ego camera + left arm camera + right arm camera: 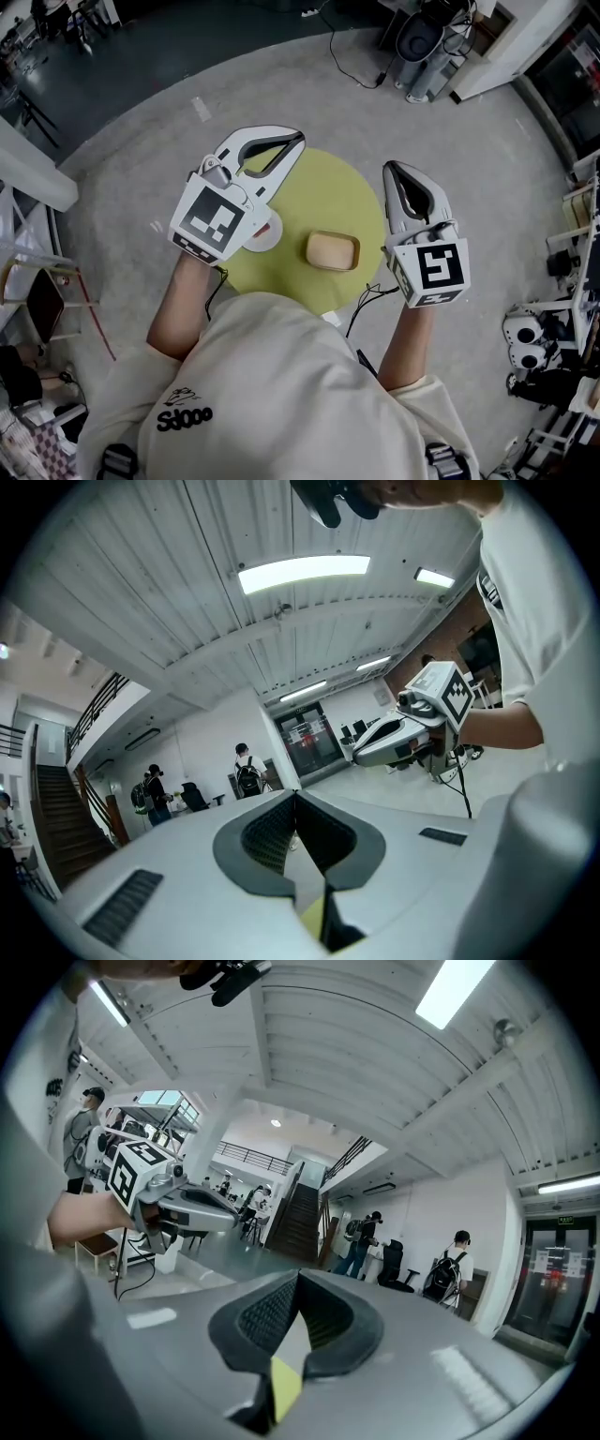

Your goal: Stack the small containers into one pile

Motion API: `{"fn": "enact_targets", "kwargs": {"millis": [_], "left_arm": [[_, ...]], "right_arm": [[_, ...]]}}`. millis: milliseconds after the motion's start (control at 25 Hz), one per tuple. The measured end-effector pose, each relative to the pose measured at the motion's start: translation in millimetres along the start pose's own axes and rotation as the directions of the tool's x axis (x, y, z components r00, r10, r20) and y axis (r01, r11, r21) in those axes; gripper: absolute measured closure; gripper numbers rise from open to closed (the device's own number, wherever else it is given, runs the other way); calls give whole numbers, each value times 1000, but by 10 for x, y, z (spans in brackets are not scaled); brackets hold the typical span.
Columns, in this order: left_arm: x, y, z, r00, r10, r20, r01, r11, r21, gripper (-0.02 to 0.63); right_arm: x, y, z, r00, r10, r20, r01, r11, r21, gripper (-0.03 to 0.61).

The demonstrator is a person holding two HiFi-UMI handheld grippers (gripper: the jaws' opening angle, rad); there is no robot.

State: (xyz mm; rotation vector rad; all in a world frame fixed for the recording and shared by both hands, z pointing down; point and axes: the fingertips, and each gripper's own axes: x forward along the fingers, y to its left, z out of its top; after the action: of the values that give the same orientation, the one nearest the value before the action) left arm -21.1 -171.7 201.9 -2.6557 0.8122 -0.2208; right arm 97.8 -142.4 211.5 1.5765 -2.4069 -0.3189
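A small tan container sits near the middle of the round yellow-green table. A white container lies to its left, mostly hidden under my left gripper. My left gripper hangs over the table's left part, shut and empty. The right gripper is held at the table's right rim, also shut with nothing in it. Both gripper views point level into the hall, away from the table. In the left gripper view the jaws meet, and in the right gripper view the jaws meet too.
Grey carpet surrounds the table. A cable runs to gear at the back right. A chair stands at the left and white equipment at the right. People with backpacks and a staircase show in the hall.
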Motion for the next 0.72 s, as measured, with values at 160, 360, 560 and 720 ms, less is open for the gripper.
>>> {"fn": "enact_targets", "kwargs": {"millis": [160, 360, 560, 720], "left_arm": [[-29, -8, -27, 1000, -2, -5, 2, 1000, -6, 607], [-43, -60, -50, 1000, -6, -13, 6, 1000, -13, 607], [-49, -93, -92, 1000, -7, -25, 6, 1000, -18, 607], [-75, -106, -128, 999, -6, -32, 5, 999, -32, 607]], "right_arm": [[-9, 21, -17, 1000, -3, -5, 3, 1000, 10, 568], [-52, 47, -62, 1000, -3, -19, 3, 1000, 7, 568], [-72, 67, -87, 1000, 4, -24, -3, 1000, 8, 568], [-77, 104, -97, 1000, 11, -28, -11, 1000, 8, 568]]}}
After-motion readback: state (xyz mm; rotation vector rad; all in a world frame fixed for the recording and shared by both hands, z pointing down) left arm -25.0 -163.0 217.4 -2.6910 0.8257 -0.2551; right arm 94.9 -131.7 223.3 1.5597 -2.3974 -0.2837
